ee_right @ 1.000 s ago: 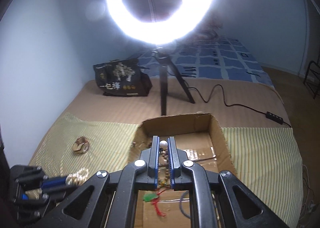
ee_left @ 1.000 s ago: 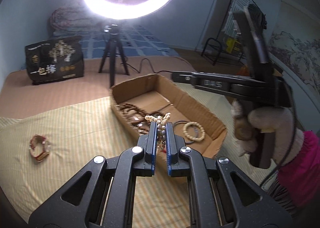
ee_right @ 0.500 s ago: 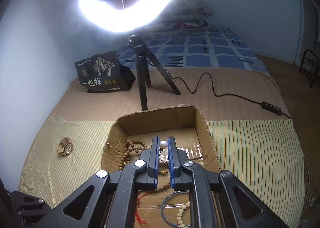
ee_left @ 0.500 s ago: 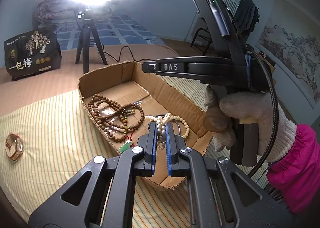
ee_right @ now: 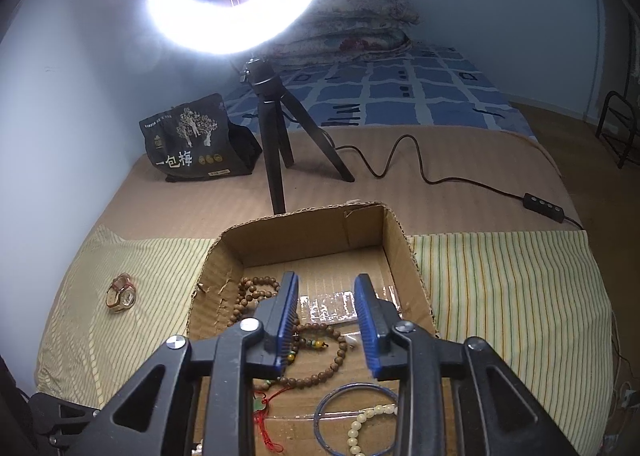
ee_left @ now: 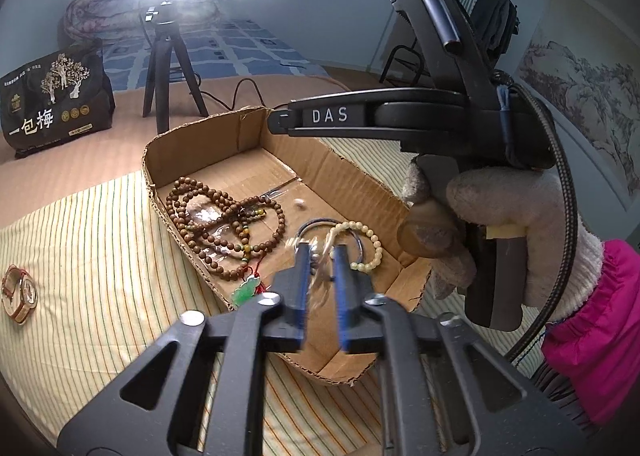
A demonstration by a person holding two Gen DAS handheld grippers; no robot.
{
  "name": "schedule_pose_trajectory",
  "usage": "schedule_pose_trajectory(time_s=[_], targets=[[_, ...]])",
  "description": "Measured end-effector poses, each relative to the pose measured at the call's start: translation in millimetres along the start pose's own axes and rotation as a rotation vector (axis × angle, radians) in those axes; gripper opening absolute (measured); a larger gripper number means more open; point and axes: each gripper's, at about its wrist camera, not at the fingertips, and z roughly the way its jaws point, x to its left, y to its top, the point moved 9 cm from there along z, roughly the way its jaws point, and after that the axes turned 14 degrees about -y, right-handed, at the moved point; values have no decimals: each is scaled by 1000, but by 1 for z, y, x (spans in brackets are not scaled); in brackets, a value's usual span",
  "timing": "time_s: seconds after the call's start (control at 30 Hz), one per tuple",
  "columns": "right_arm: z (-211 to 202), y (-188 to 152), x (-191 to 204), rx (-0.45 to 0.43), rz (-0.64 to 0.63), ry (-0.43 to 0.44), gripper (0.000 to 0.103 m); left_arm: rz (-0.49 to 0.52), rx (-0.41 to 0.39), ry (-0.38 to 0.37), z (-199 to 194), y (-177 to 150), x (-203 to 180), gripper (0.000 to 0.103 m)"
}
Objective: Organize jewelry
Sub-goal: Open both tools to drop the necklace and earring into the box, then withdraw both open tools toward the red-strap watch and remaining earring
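Note:
A cardboard box (ee_left: pixel 208 136) (ee_right: pixel 396 232) on the striped cloth holds a brown bead necklace (ee_left: pixel 224 216) (ee_right: pixel 320 352) with a green pendant (ee_left: pixel 246 290), a blue bangle (ee_right: pixel 352 420) and a cream bead bracelet (ee_left: pixel 360 244) (ee_right: pixel 360 428). My left gripper (ee_left: pixel 320 256) is over the box's near end, jaws parting, with a blurred pearl strand (ee_left: pixel 316 252) falling between them. My right gripper (ee_right: pixel 326 288) is open and empty above the box; it also shows in the left wrist view (ee_left: pixel 280 122). A small pearl piece (ee_left: pixel 299 205) lies on the box floor. A wristwatch (ee_left: pixel 18 292) (ee_right: pixel 121 295) lies on the cloth to the left.
A ring light on a black tripod (ee_right: pixel 276 128) stands behind the box, its cable (ee_right: pixel 420 172) running right to a switch (ee_right: pixel 544 206). A black printed bag (ee_left: pixel 52 104) (ee_right: pixel 192 144) sits at the back left. Folded bedding (ee_right: pixel 360 24) lies against the far wall.
Both grippers have opened. The right one let go of the small pearl piece, which now lies in the box. The left one is releasing the pearl strand over the box.

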Motion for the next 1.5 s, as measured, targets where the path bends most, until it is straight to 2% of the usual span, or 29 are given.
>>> schedule_pose_trajectory(time_s=[0.03,0.07,0.13,0.23,0.4,0.57,0.63,0.87,0.9,1.03,1.33,1.5], targets=[[0,0,-1,-3,2,-5,43,-2,-1,-4,-1,-1,0,41],[-1,1,-2,-6,5,-9,47,-1,-5,-3,-2,-1,0,44],[-3,2,-3,-16,11,-19,62,4,3,9,-2,-3,2,45],[-5,5,-6,-28,21,-30,77,0,8,18,-3,-5,5,45],[-11,8,-7,-42,20,-39,87,-2,5,27,-9,-5,7,50],[-16,9,-7,-46,18,-45,89,2,6,43,-14,-6,8,51],[-20,9,-6,-51,14,-44,91,3,5,51,-17,-7,10,56],[-35,11,-3,-81,9,-48,100,-12,-7,93,-39,-11,24,58],[-38,11,-3,-85,11,-48,101,-16,-11,100,-43,-12,27,61],[-46,10,2,-96,3,-43,102,-33,-39,134,-64,-15,42,70],[-69,2,30,-127,-40,-26,103,-80,-87,245,-114,-22,83,75],[-80,-6,51,-140,-66,-8,103,-140,-126,298,-145,-29,114,76]])
